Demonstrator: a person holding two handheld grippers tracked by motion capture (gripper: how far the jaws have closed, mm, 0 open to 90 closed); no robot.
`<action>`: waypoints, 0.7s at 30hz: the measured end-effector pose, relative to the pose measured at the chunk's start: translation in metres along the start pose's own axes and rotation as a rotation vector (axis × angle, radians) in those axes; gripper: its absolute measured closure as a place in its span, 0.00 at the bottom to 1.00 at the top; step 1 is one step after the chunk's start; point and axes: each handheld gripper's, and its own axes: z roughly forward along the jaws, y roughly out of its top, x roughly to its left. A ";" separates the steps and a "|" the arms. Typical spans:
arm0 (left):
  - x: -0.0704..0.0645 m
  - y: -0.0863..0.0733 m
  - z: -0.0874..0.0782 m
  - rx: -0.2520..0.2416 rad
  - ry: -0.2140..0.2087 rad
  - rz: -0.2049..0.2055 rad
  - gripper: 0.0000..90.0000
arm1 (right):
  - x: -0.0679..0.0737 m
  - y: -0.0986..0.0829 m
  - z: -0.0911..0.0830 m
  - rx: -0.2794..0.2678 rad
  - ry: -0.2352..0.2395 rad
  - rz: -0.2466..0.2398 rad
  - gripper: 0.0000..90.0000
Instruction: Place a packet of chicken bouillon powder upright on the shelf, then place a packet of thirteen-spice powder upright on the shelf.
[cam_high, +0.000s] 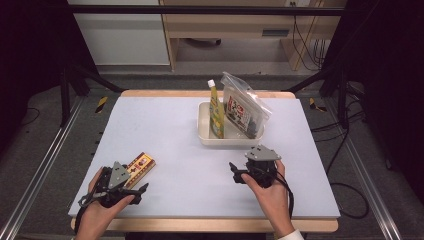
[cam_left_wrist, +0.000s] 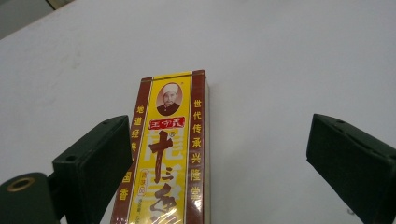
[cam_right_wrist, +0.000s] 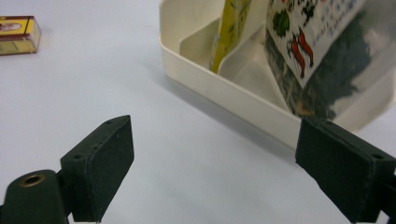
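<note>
Jaws of left gripper spread around yellow box at lower left; right gripper spread, below white tray.

Standing on grey floor: a table with pale top and wooden edging. Flanking the table, metal rails. Rising beyond the table's far edge, a white cabinet and a wooden desk. Trailing right of the table, black cables. Hanging dark at both sides, curtains.
</note>
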 end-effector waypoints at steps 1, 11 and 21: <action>0.002 0.001 -0.001 0.004 -0.005 -0.001 0.08 | -0.001 -0.003 -0.001 0.004 0.004 0.008 0.13; 0.026 0.023 0.005 0.183 -0.029 -0.033 0.10 | -0.008 -0.015 -0.009 0.008 0.028 0.019 0.10; 0.043 0.045 0.022 0.482 -0.109 0.005 0.11 | 0.000 -0.021 -0.007 0.037 0.027 -0.038 0.11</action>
